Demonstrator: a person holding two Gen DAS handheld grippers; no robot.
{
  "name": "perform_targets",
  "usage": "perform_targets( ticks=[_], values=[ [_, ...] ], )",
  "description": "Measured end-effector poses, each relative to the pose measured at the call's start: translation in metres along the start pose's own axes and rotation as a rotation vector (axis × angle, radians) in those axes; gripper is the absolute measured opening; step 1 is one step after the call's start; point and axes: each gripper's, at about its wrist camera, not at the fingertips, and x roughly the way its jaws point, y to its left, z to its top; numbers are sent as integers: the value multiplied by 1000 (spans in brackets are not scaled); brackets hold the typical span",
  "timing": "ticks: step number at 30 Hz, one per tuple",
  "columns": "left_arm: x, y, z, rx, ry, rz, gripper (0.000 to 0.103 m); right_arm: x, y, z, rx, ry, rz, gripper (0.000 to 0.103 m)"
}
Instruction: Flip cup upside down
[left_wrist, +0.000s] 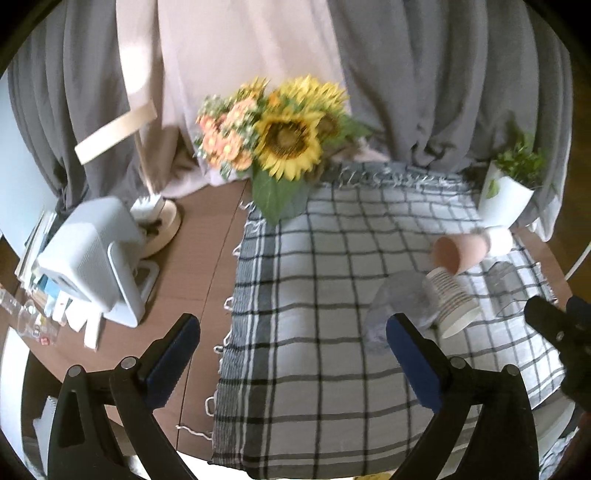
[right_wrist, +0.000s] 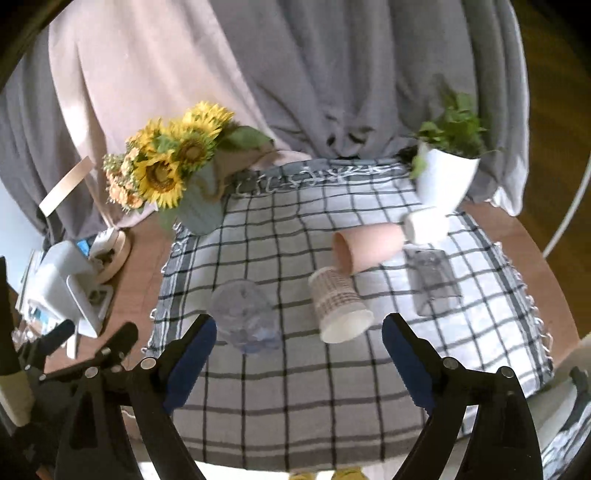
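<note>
Both grippers — left and right — are held wide open and empty above the checked cloth; the striped cup is seen lying on its side.

**Around the checked cloth**

A grey-and-white checked cloth covers part of a brown wooden table; at its far left corner stands a bouquet of sunflowers and small orange blooms, in a pale green vase; at the far right corner a white pot holds a leafy green plant; grey curtains and a pinkish drape hang behind; off the cloth, to the left, sits a white boxy appliance, beside a round wooden lamp base; papers and booklets are stacked further left.
</note>
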Motion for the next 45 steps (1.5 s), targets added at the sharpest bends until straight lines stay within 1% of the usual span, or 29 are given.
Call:
perform_targets(
  ticks=[6,14,22,45],
  values=[
    [-24,-18,3,46,-77,6,103,-19,-11,-6,-9,-31,-25,91],
    [-40,-25,3,45,-111,-3,103,-37,-17,-10,-28,-75,-26,91],
    [-45,-26,2,31,-117,-9,103,-46,-16,-11,-44,-104,-23,91],
    [-43,-28,3,30,-115,-5,103,-44,-17,-11,-46,-100,-23,91]
  ],
)
